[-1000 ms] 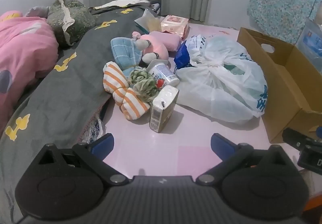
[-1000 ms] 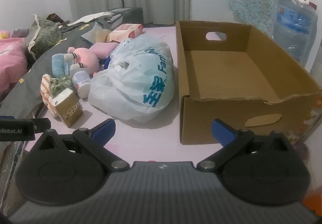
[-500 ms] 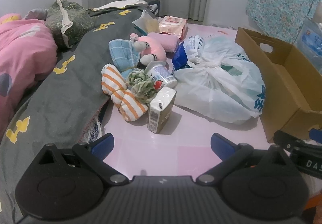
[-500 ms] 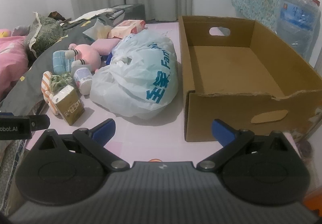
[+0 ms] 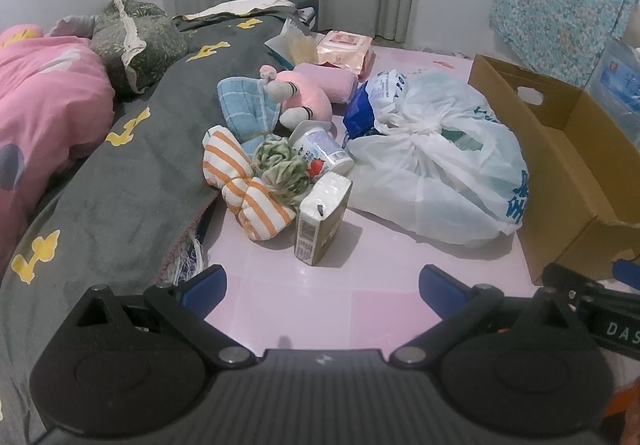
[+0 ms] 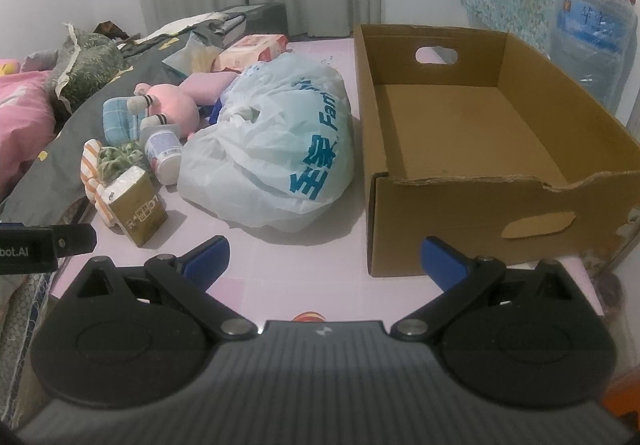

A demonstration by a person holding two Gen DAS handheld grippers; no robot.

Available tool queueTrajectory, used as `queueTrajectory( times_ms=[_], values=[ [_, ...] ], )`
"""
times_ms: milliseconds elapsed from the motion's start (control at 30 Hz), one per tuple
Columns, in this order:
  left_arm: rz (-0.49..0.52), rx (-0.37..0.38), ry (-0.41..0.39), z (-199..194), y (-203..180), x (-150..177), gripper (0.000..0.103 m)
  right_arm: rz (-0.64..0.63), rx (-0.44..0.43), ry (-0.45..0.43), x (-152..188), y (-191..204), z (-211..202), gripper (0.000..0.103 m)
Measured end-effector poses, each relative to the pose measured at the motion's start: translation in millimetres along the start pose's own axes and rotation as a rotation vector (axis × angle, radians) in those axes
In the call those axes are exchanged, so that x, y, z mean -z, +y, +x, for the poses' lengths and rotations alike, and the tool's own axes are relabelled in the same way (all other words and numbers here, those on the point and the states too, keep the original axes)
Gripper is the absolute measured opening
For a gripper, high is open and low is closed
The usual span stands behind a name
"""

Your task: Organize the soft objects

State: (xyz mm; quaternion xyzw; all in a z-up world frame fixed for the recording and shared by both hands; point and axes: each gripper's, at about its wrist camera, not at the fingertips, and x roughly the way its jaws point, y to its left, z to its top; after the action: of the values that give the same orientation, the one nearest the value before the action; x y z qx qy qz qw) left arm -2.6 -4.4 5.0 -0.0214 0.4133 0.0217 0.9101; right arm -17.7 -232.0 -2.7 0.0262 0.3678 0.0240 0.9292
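On the pink floor lies a pile: an orange-striped cloth bundle (image 5: 244, 185), a green scrunched cloth (image 5: 282, 169), a blue checked cloth (image 5: 244, 109), a pink plush toy (image 5: 300, 97) and a pink cushion (image 5: 328, 79). A knotted white plastic bag (image 5: 436, 165) lies right of them. An empty cardboard box (image 6: 480, 149) stands beside the bag. My left gripper (image 5: 322, 285) is open, well short of the pile. My right gripper (image 6: 324, 259) is open, in front of the gap between bag (image 6: 276, 141) and box.
A drink carton (image 5: 322, 221) and a yoghurt cup (image 5: 322, 153) stand among the cloths. Tissue packs (image 5: 344, 47) lie behind. A dark blanket (image 5: 120, 173) and pink bedding (image 5: 44, 101) fill the left. A large water jug (image 6: 592, 45) stands right of the box.
Both grippers have drawn back and risen a little, so the pile and the box look slightly farther. Their fingers have stayed open. Nothing on the floor has moved.
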Motion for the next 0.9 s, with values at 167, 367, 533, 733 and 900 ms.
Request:
queueTrajectory(
  times_ms=[167,367,533,733,900],
  values=[
    [-0.003,-0.001,0.0,0.8,2.5,1.7,0.103,0.001,-0.001,0.0,0.9,0.3,-0.1,0.102],
    [-0.002,0.0,-0.001,0.7,2.8,1.6,0.103,0.003,-0.002,0.002,1.0,0.2,-0.2,0.102],
    [-0.004,-0.001,0.003,0.7,3.9,2.0,0.103,0.0,-0.001,0.004,1.4,1.3,0.2,0.102],
    [-0.002,-0.006,0.0,0.8,4.0,3.0,0.103,0.002,-0.001,0.005,1.9,1.5,0.5,0.102],
    [-0.002,-0.007,0.003,0.6,4.1,3.3,0.103,0.002,-0.001,0.007,2.0,1.5,0.9,0.102]
  ],
)
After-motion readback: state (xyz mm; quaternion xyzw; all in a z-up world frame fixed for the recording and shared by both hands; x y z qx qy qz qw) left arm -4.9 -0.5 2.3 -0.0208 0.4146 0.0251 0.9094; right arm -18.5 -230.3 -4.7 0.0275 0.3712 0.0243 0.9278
